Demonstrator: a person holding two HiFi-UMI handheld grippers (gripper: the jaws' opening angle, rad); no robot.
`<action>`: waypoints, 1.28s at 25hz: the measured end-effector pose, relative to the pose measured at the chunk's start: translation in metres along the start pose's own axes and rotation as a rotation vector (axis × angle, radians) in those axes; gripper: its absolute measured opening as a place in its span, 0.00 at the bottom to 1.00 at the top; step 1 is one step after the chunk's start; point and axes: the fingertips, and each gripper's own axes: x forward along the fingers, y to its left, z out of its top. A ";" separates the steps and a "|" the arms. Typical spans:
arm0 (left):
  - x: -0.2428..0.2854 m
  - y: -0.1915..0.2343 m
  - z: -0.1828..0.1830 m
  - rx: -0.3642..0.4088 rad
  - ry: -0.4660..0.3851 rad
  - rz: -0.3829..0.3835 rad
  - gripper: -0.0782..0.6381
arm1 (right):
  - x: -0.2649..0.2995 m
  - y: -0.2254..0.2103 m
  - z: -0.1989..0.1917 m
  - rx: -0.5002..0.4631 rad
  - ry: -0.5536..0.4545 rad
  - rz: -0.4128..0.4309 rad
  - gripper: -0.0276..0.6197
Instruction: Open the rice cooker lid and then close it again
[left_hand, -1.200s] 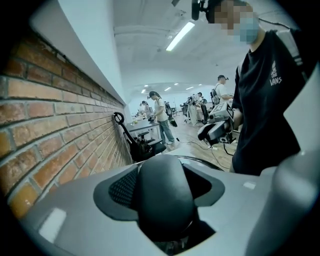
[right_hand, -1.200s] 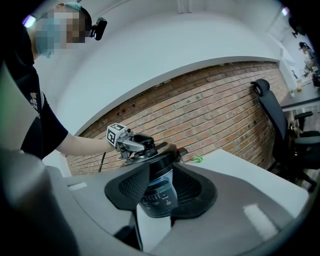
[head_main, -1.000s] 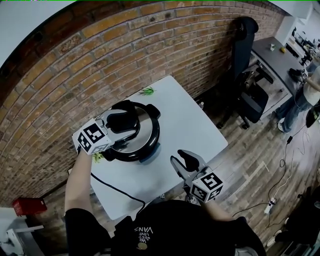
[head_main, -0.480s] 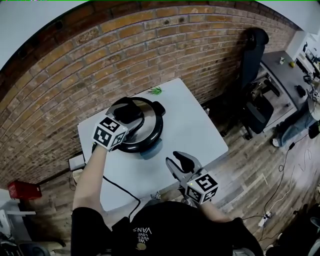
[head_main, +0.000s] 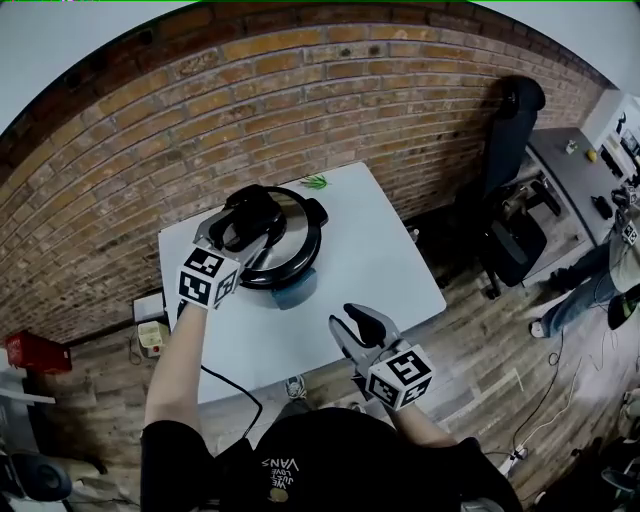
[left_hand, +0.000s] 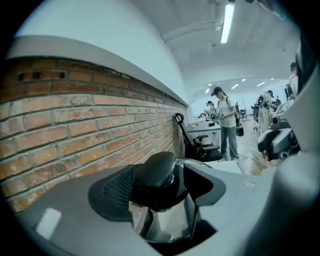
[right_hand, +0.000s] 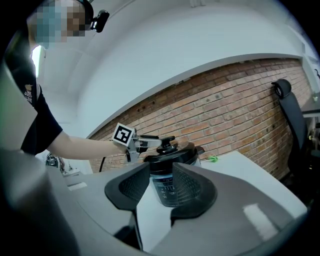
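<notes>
The black and steel rice cooker (head_main: 292, 258) stands at the back of the white table (head_main: 385, 265) with its lid (head_main: 295, 222) down. My left gripper (head_main: 252, 218) reaches in from the front left, shut on the black lid knob (left_hand: 156, 170); the knob fills the gap between the jaws in the left gripper view. The right gripper view shows those fingers (right_hand: 145, 142) at the knob (right_hand: 167, 143). My right gripper (head_main: 360, 322) hangs open over the table's near edge, a way in front of the cooker (right_hand: 172, 167), with nothing between its jaws.
A small green thing (head_main: 315, 181) lies at the table's far edge, against the brick wall (head_main: 300, 90). A black cord (head_main: 225, 385) runs off the front left. A black office chair (head_main: 510, 240) stands to the right, with a person (head_main: 585, 295) beyond it.
My left gripper has swung round the knob: its marker cube moved from the cooker's left side toward the front left. The right gripper has barely shifted and is still open.
</notes>
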 end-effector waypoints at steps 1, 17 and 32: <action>-0.009 -0.003 0.000 0.006 -0.014 0.028 0.52 | -0.003 0.001 0.000 -0.006 0.003 0.009 0.27; -0.147 -0.119 -0.013 -0.140 -0.209 0.321 0.49 | -0.052 0.028 -0.011 -0.074 0.015 0.168 0.05; -0.203 -0.224 -0.069 -0.329 -0.225 0.491 0.11 | -0.096 0.044 -0.047 -0.088 0.064 0.254 0.05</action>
